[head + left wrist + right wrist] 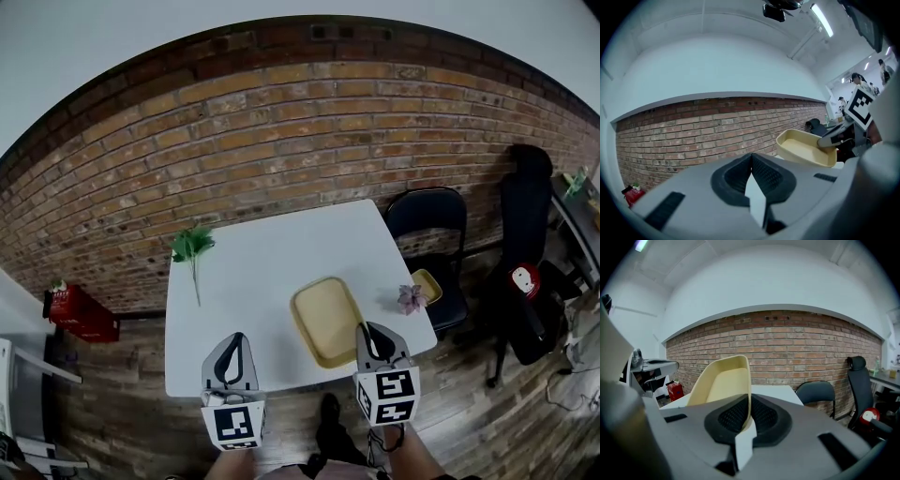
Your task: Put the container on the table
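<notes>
The container (323, 319) is a shallow, pale yellow tray with rounded corners, and it is empty. It hangs tilted over the white table (253, 272) toward the table's 5 o'clock corner. The right gripper (367, 330) pinches its rim at 4 o'clock.

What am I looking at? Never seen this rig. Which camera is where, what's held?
No robot: a person holds a two-jaw tool in each hand. One picture comes from a camera on the person's head, looking down; the other two from cameras riding on each tool, looking along its jaws. A white table stands by a brick wall, with a green sprig and a purple flower on it. The right tool is shut on the rim of a yellow container, tilted above the table. The left tool is shut and empty.
</notes>
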A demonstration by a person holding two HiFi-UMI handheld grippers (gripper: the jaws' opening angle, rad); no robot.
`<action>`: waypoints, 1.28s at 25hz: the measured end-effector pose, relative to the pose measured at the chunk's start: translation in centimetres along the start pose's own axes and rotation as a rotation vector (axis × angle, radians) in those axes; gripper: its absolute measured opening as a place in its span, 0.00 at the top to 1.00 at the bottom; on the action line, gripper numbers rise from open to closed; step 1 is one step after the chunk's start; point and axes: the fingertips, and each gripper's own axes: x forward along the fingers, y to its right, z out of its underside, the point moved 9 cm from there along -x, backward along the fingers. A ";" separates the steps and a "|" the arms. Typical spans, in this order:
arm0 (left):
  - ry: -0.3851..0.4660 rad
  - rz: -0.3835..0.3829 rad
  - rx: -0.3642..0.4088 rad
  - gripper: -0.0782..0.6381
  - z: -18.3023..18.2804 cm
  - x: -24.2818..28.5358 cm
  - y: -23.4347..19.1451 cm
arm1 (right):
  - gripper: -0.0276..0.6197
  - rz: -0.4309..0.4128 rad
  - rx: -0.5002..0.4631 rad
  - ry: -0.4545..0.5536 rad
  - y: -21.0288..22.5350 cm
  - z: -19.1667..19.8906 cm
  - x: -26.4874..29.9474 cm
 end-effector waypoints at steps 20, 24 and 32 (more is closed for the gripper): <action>0.027 -0.119 0.054 0.88 -3.0 15.1 -4.3 | 0.94 -0.081 -0.041 0.028 6.0 -9.2 16.5; 0.027 -0.137 0.055 0.88 -2.7 16.5 -6.2 | 0.94 -0.088 -0.048 0.041 5.3 -10.6 18.8; 0.026 -0.141 0.056 0.88 -1.3 20.2 -10.1 | 0.94 -0.076 -0.060 0.030 4.0 -12.5 23.9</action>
